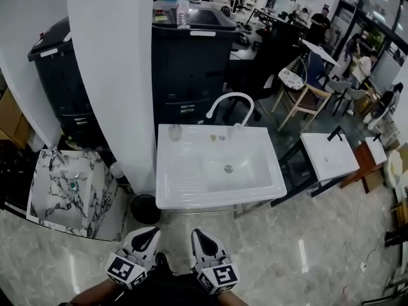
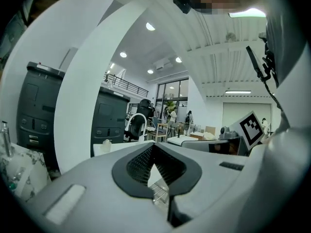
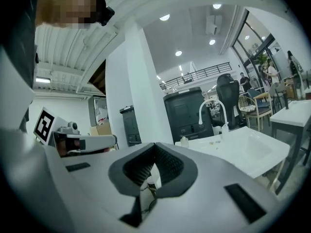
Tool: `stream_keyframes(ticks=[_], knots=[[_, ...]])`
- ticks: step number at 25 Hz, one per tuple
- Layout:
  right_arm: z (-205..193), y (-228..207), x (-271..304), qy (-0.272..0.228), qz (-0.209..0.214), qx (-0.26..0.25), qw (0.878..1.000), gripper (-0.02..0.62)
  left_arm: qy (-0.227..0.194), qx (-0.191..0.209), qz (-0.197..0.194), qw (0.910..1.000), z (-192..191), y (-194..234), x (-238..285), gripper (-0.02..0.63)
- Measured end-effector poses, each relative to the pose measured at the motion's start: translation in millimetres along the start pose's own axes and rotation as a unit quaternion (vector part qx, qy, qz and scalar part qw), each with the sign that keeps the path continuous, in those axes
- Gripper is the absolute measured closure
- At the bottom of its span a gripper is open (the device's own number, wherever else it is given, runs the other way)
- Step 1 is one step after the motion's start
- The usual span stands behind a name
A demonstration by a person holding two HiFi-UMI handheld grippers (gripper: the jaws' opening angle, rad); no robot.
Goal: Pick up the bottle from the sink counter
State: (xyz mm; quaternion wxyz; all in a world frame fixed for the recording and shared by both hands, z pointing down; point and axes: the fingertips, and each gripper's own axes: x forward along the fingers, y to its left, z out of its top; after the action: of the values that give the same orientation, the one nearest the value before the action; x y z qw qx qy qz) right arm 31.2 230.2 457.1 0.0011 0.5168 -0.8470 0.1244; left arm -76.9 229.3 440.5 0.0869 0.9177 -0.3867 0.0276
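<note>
White sink counter (image 1: 191,199) carries the small clear bottle (image 1: 174,131) on its back ledge, left of the faucet (image 1: 228,99); left hand-held gripper (image 1: 151,234) and right hand-held gripper (image 1: 198,236) hang before it, both closed, empty

Left gripper (image 1: 152,232) and right gripper (image 1: 197,233): pale grey moulded shells tapering to a point, each with a black teardrop-shaped inset. Finger pads (image 2: 140,162) are black with a fine cross-hatched texture. The left marker cube (image 1: 125,269) and right marker cube (image 1: 220,277), at each shell's six o'clock end, carry black-and-white square codes. Clothing (image 1: 162,288) at six o'clock in the head view is dark.
</note>
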Motion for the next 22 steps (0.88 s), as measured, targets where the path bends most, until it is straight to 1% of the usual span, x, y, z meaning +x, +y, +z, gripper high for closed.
stream_keyframes(ticks=[3, 7, 11, 16, 19, 22], knots=[[-3, 4, 21, 0.006, -0.008, 0.002, 1.000, 0.588, 0.002, -0.011, -0.011, 0.9999, -7, 25, 9, 0.607], [-2, 0, 37, 0.019, -0.021, 0.001, 1.000, 0.588, 0.009, -0.019, -0.025, 0.9995, 0, 41, 22, 0.607], [-3, -12, 55, 0.025, -0.030, 0.005, 0.999, 0.588, 0.012, -0.022, -0.030, 0.9992, 0, 56, 41, 0.606], [-9, -29, 83, 0.035, -0.017, 0.017, 0.999, 0.588, 0.015, -0.032, -0.019, 0.9992, -11, 76, 63, 0.607], [-2, -44, 106, 0.035, -0.004, 0.019, 0.999, 0.588, 0.021, -0.023, -0.003, 0.9995, -2, 87, 81, 0.606], [1, -60, 130, 0.033, 0.016, 0.021, 0.999, 0.588, 0.023, -0.025, 0.012, 0.9993, 1, 102, 102, 0.606]])
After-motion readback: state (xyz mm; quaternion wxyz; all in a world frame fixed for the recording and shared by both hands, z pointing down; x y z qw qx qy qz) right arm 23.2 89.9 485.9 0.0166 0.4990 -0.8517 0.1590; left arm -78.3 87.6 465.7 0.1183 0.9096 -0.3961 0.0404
